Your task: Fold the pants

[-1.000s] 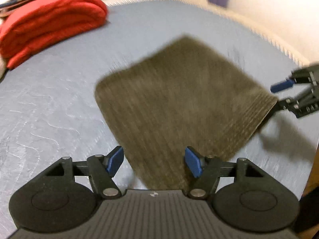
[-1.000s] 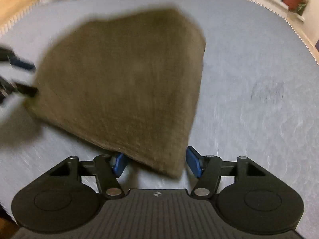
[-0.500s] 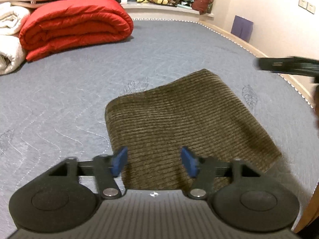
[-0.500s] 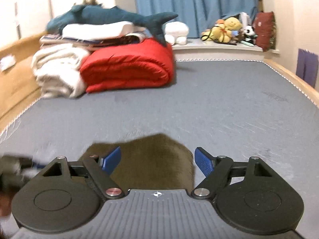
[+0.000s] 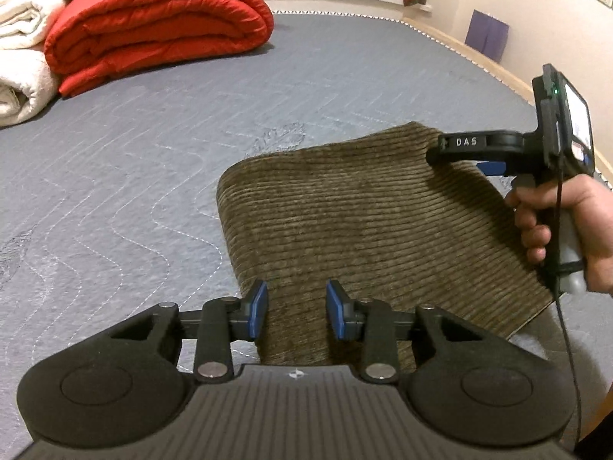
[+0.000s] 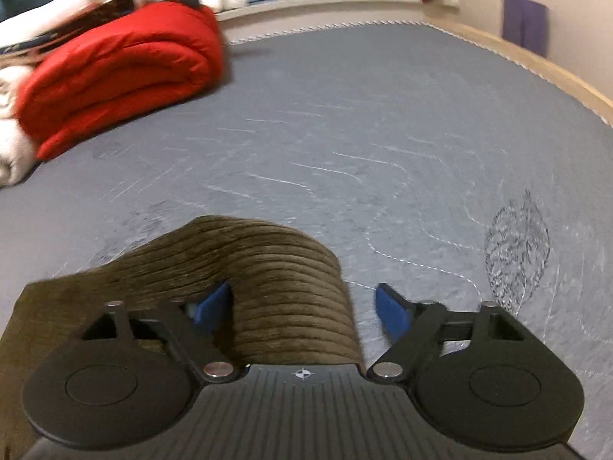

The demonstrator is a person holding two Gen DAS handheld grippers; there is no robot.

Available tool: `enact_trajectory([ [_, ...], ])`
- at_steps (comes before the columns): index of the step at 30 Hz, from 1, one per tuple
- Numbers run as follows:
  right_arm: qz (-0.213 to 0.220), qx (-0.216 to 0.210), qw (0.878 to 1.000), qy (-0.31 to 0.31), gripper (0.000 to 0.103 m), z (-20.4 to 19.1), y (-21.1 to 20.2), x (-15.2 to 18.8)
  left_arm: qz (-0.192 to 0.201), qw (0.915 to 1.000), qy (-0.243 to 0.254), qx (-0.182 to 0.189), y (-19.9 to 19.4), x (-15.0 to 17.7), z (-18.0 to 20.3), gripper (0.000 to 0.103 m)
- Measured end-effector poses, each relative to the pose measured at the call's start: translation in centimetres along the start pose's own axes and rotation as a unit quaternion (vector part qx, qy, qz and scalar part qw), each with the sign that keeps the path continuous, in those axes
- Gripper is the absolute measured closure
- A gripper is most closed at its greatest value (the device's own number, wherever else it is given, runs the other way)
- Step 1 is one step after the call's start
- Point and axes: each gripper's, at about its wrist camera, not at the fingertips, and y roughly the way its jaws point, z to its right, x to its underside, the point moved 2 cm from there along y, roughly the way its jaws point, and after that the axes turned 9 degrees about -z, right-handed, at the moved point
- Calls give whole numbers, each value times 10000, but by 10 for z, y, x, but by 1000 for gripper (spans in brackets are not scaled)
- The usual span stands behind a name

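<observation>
Corduroy, olive-brown and ribbed, is filling the near ground of both wrist views: the folded pants (image 5: 367,226) are lying flat on the grey quilted mattress (image 5: 153,145). Nearest, the left hand-held gripper (image 5: 295,308) is hanging over the bundle's near-left corner, its blue pads standing apart with cloth showing beneath the gap but nothing pinched; its jaws have just been closing. In its own view, the right hand-held gripper (image 6: 304,308) is standing wide, its jaws having just been opening, with a humped fold of the pants (image 6: 268,276) lying between the pads and untouched by the right one. From the left camera it is sitting over the far-right corner, so the bundle's long axis is running diagonally, near-left to far-right, between the two hands. Farther back a red quilt (image 5: 153,27) is lying well apart.
</observation>
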Motion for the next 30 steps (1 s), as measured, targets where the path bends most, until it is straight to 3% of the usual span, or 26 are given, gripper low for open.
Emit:
enact_trajectory([
  [7,29,36,10000,-35,17,3,-9,12,5,10000,21,-40,-2,0,4,65],
  [13,115,179,9987,-471,17,6,-65,17,153,9998,63,-63,-17,6,8,62],
  [15,298,258,9967,-713,17,11,-88,21,225,9997,50,-81,-23,9,9,56],
  [17,418,225,9954,-835,16,17,-111,27,300,9995,39,-130,-30,12,12,38],
  [20,534,153,9931,-1032,15,23,-146,43,438,9988,11,-214,-43,19,18,22],
  [27,838,-105,9890,-1213,5,15,-232,94,870,9948,-395,-359,-77,46,32,13],
  [30,690,-343,9909,-1106,2,10,-250,122,950,9925,-663,-395,-90,64,38,6],
])
